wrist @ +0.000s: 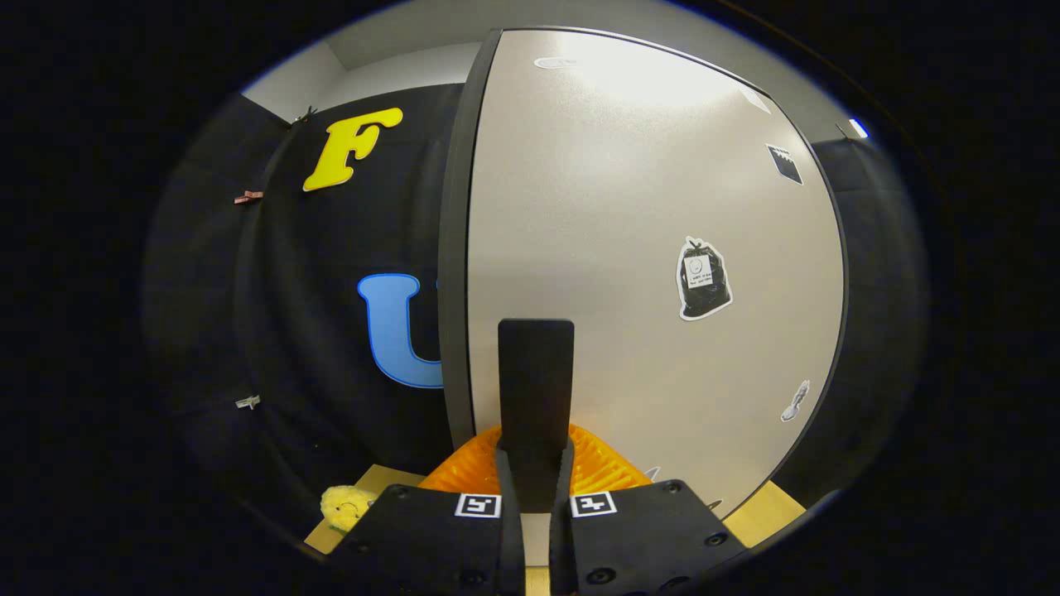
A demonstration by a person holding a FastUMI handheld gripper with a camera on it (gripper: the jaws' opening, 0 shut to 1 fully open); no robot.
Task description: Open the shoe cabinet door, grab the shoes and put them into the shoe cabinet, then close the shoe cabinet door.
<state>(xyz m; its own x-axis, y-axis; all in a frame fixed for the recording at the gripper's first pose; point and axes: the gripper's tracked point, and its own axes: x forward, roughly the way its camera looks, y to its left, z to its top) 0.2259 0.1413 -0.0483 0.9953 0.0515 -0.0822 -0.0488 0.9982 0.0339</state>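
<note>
Shoe cabinet door [629,248]: a broad, pale, flat panel with a dark rim, standing upright directly ahead of the gripper [535,476] and very close. Dark left edge turned toward the camera, so probably swung a little off its frame, though hard to say how far. Likely stiff and fairly light, hinged on 1 side, moving in an arc rather than a straight line. Smooth and slippery across the face, with nothing there to pinch.

Handle [536,372]: a dark upright tab standing out from the lower part of the panel, rising from between the 2 fingers [503,488]. The only sensible place to take hold. Looks rigid and narrow enough to be clamped from both sides.

Gripper closed on that handle, 1 finger pressed against each flank, low on the tab. Judged to be the door-opening step of the task, with shoes yet to be fetched. Best to pull along the hinge arc and keep the squeeze firm, since a smooth tab could slide out under a sideways tug.

Further out: a few stickers on the panel, the largest [704,280] right of the handle, up on the door face. Black cloth wall [315,331] left of the door edge. Below, a light wooden surface [770,509] under the door, and a small yellow plush toy [346,505] lying on it left of the gripper.
</note>
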